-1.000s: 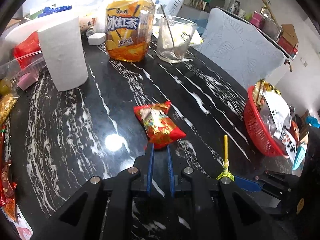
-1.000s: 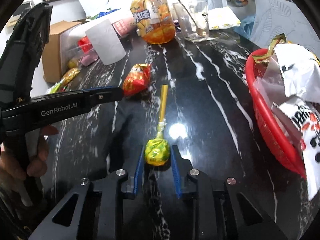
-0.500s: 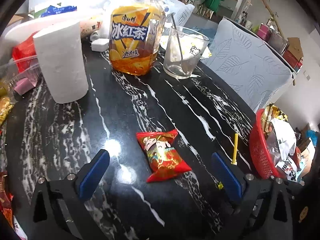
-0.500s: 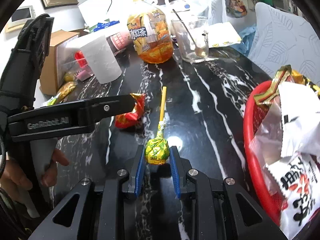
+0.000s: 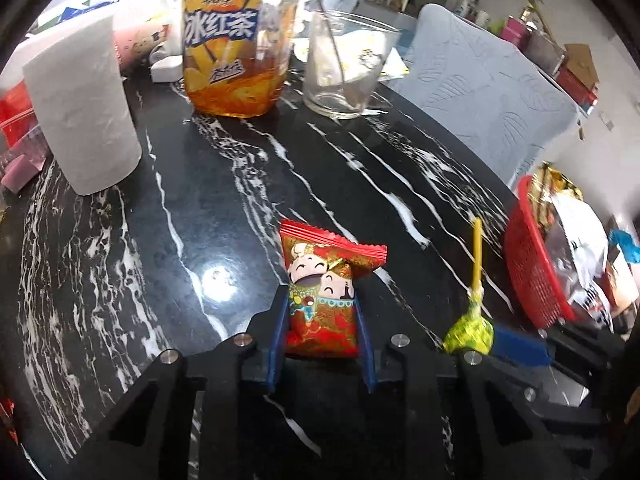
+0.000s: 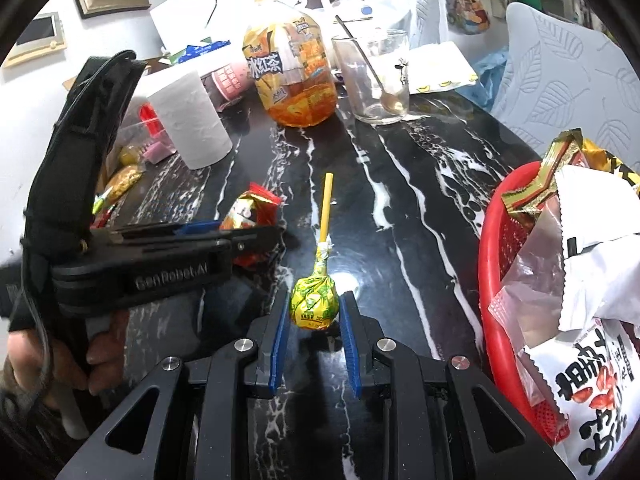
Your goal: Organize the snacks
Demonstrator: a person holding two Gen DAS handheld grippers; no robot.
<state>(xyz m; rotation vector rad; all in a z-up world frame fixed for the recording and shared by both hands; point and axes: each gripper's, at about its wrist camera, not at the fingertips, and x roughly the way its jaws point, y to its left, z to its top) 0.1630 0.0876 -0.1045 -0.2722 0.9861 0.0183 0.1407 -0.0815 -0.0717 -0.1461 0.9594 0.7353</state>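
Glossy black marble table point(image 5: 224, 184), shiny foil snack packet point(image 5: 322, 304), red plastic mesh basket point(image 6: 494, 280).

Red foil snack packet point(image 5: 320, 304) on black marble counter point(image 5: 224, 208); yellow-wrapped lollipop point(image 5: 470, 330) to its right, red plastic basket point(image 5: 528, 276) further right.

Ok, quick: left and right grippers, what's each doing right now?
Left gripper: closed on the red snack packet.
Right gripper: closed on the lollipop.

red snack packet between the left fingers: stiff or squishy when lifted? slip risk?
The red snack packet looks puffed and crinkly, so it probably gives under the left gripper rather than staying rigid. It looks glossy, so it might slide if pinched lightly. It is small and pillow-like, likely light; the crimped top edge may flop.
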